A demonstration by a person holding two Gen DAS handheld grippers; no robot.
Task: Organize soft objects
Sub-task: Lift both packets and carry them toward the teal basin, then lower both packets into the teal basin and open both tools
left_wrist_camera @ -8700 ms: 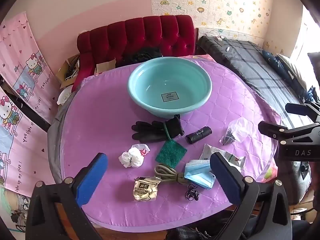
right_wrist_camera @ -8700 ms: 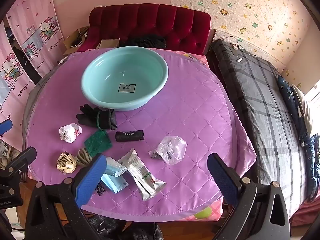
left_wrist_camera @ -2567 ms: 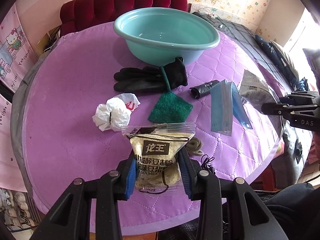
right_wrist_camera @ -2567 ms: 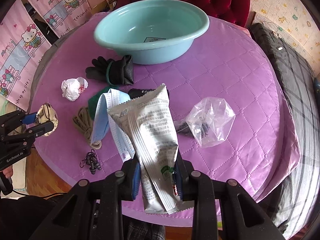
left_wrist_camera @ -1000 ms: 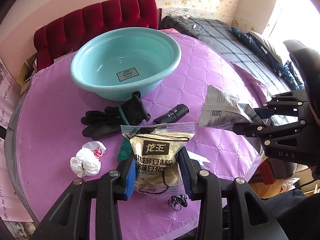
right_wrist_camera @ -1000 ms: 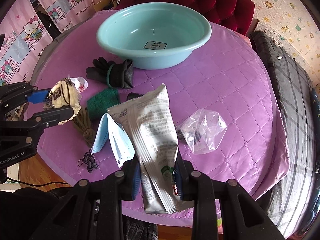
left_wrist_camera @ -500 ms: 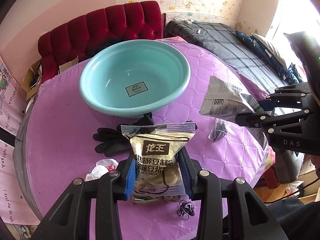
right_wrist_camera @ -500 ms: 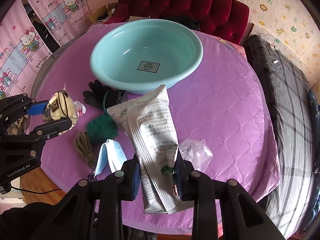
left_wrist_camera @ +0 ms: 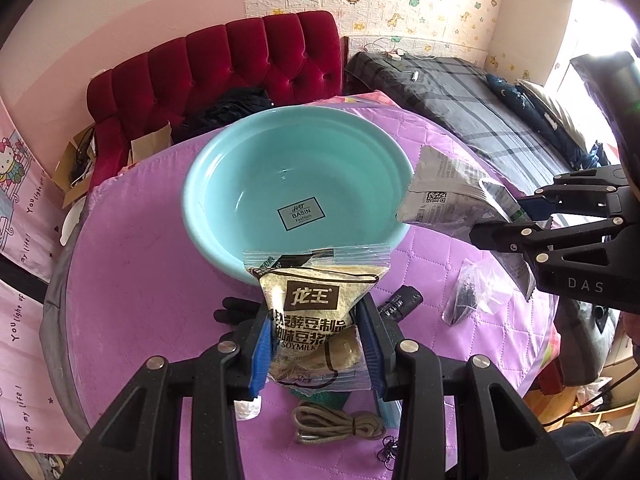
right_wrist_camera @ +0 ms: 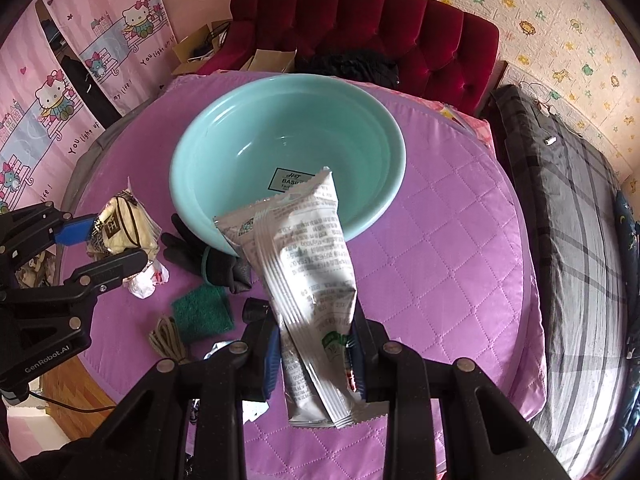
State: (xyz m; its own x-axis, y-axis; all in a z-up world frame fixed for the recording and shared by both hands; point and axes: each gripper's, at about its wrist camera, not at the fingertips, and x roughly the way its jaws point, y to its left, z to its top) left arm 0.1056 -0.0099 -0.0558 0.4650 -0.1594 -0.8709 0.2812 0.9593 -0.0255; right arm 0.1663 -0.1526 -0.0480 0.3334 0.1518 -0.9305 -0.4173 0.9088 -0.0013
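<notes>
- left gripper [left_wrist_camera: 316,338] clamped on soymilk packet [left_wrist_camera: 310,312], held above the purple quilted table [left_wrist_camera: 132,280], just in front of the teal basin [left_wrist_camera: 256,184]
- black gloves [right_wrist_camera: 200,256], green scrub pad [right_wrist_camera: 202,312], coiled cord [right_wrist_camera: 168,338] on table near basin's front
- basin empty, centre of table
- right gripper [right_wrist_camera: 314,354] clamped on silver pouch [right_wrist_camera: 308,280], pouch top over basin's near rim
- clear plastic bag [left_wrist_camera: 472,296] lying on table, right side
</notes>
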